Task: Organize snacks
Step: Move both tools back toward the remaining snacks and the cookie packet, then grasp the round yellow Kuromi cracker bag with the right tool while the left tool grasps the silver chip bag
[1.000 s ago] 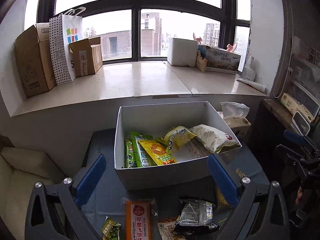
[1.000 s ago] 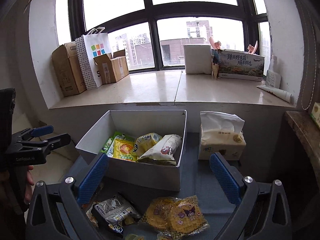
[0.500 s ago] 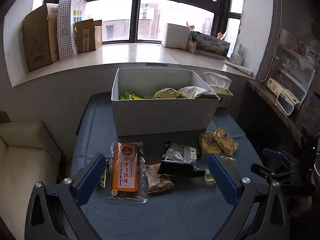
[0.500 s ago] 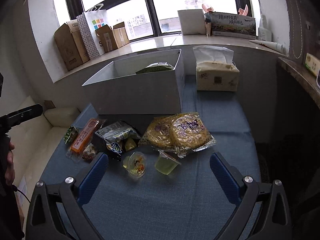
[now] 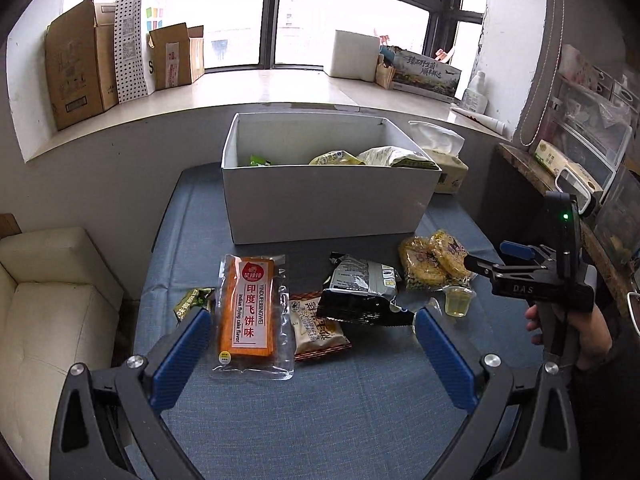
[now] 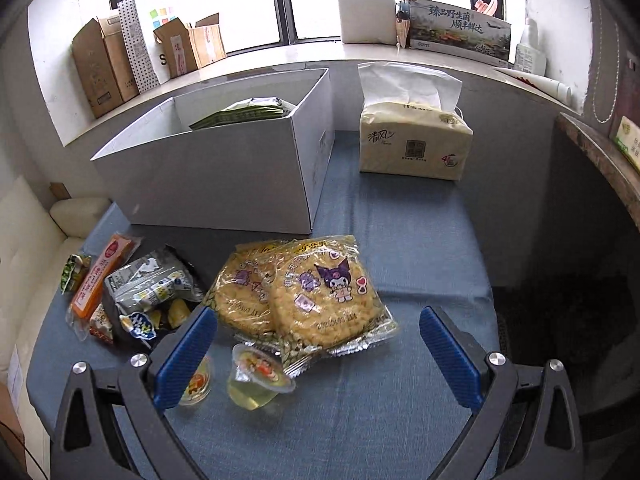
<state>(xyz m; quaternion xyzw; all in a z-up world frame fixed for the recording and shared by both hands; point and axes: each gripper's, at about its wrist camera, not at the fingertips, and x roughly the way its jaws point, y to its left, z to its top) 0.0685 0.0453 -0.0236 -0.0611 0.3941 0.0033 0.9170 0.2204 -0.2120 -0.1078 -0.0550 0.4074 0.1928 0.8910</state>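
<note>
Snacks [image 5: 248, 312] lie loose by the table's near edge before the white box [image 5: 328, 204], light, crinkly and slippery, best pinched at a sealed edge; left gripper [image 5: 312, 344] and right gripper [image 6: 316, 344] both gape wide, empty.

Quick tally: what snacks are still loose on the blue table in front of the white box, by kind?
Orange flying-cake pack: 1
Small green packet: 1
Brown snack packet: 1
Grey-black bag: 1
Yellow round crisp-cake packs: 2
Jelly cups: 2
Total: 8
</note>
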